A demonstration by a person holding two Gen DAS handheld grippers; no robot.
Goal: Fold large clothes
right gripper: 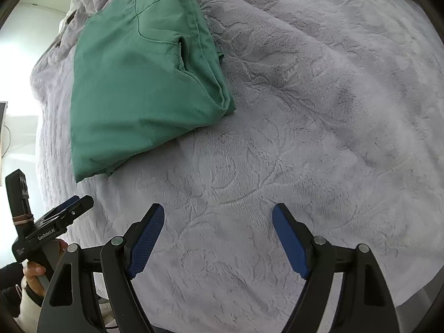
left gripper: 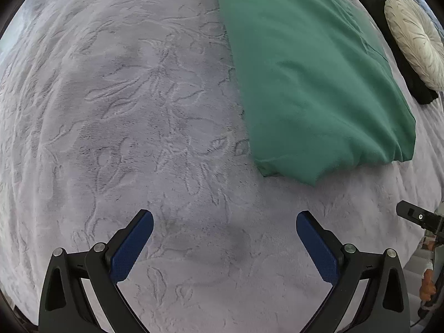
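A green garment [left gripper: 310,77] lies folded into a thick rectangle on the grey embossed bedspread [left gripper: 138,111], up and to the right in the left wrist view. In the right wrist view the same garment [right gripper: 138,83] lies at upper left, its pocket seam and stacked edges showing. My left gripper [left gripper: 224,222] is open and empty, hovering over bare bedspread short of the garment. My right gripper [right gripper: 217,216] is open and empty over the bedspread [right gripper: 305,138], below and right of the garment. The left gripper also shows in the right wrist view [right gripper: 73,202], hand-held at lower left.
A round cream cushion [left gripper: 416,41] rests on a black item [left gripper: 399,52] at the far right of the bed. The right gripper's tip [left gripper: 416,216] shows at the right edge. The bed's edge and a bright wall [right gripper: 16,83] lie to the left in the right wrist view.
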